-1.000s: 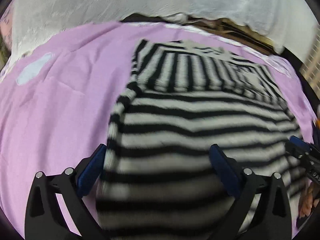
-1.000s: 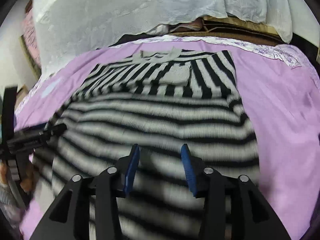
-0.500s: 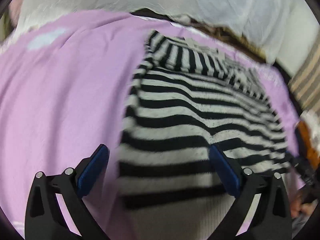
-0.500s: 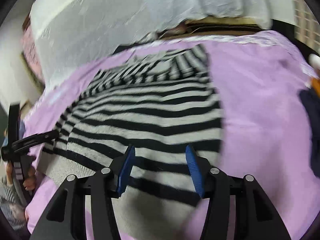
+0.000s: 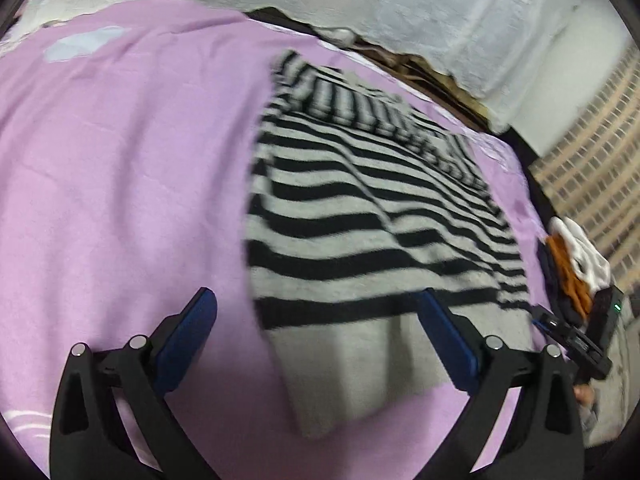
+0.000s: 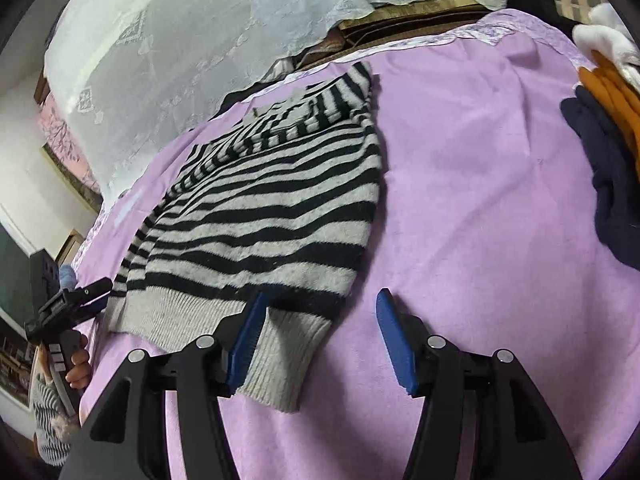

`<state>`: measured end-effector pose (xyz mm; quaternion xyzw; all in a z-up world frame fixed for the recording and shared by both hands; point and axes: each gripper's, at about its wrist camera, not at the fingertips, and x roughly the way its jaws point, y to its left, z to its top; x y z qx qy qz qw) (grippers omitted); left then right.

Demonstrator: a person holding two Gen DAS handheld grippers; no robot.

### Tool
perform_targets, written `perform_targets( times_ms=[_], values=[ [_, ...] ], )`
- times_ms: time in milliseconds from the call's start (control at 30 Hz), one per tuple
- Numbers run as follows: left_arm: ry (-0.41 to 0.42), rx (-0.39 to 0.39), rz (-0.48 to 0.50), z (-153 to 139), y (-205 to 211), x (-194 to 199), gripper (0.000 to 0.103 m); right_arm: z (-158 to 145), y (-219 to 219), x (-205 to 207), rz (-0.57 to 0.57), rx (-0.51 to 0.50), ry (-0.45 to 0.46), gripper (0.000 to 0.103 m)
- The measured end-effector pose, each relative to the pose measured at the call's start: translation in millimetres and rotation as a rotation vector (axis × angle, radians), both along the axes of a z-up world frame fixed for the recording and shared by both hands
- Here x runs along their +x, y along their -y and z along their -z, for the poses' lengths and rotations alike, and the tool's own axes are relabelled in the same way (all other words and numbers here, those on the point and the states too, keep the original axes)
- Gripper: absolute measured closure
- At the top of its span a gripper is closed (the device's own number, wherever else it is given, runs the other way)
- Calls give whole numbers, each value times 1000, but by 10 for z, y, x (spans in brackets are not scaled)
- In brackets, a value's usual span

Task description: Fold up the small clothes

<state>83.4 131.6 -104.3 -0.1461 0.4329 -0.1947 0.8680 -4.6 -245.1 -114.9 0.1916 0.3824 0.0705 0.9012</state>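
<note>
1. A black-and-grey striped sweater (image 6: 264, 216) lies flat on a purple bedspread (image 6: 472, 184), its plain ribbed hem (image 6: 280, 360) nearest both cameras and its collar end toward the white lace cover (image 6: 192, 52) at the far side.

2. What has changed: a second ago both tongs hung over the middle of the sweater's body; they have since drawn back and outward, so each now sits at a hem corner, with bare bedspread showing beside it.

3. The right gripper (image 6: 320, 340) has just been opening a little; its jaws stand apart and grip nothing, the left pad (image 6: 246, 340) over the hem's right corner and the other pad over the bedspread.

4. The left gripper (image 5: 316, 344) is released, jaws spread wide, straddling the hem's left corner without pinching it.

5. Likely meaning: the hands look set to take the two hem corners for the next fold, probably bringing the hem up toward the collar. No fold of the body is yet visible.

6. The sweater's long axis runs from hem to collar, away from the person. The sleeves seem folded across the upper part, though blur makes that uncertain.

7. A pile of clothes (image 6: 608, 128), dark blue, orange and white, sits at the bedspread's right edge, well apart from the sweater.
</note>
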Motion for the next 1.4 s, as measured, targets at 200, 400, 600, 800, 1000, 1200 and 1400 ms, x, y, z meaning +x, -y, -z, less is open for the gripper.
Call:
perform_targets(
  times_ms=[200, 400, 600, 800, 1000, 1200, 1400],
  values=[
    [-27, -10, 47, 93, 87, 129, 14, 40, -106, 151, -56, -1, -32, 46],
    [-28, -40, 23, 110, 35, 140, 47, 52, -91, 152, -69, 22, -33, 55],
    [-48, -53, 27, 144, 49, 152, 68, 58, -129, 141, -98, 20, -40, 60],
    [-56, -71, 25, 159, 35, 162, 72, 80, -86, 142, -106, 54, -42, 84],
    [-58, -83, 19, 142, 22, 154, 97, -18, -70, 57, -95, 72, 15, 90],
    [20, -88, 24, -152, 26, 176, 97, -175, -33, 121, -106, 128, 34, 91],
    [88, -68, 23, -425, 90, 337, 97, -363, 17, 330, -107, 163, 59, 91]
  ],
)
